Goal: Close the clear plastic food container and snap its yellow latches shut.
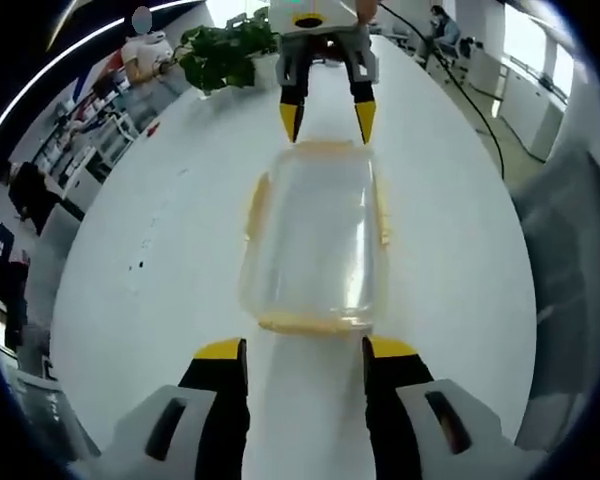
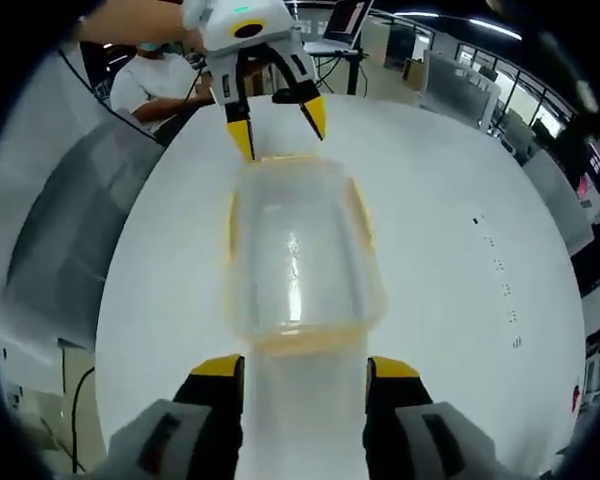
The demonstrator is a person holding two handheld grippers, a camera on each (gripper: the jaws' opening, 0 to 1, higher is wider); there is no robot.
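Clear plastic container, lid on, yellow latches along its edges, on white table

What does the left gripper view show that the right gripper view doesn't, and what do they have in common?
Left gripper view alone: a leafy green plant at the table's far edge, with shelving beyond. Right gripper view alone: a person in a white shirt and a laptop behind the table. Both: the clear plastic food container with its lid on, lying on the white table between the open left gripper and the open right gripper, one at each end.
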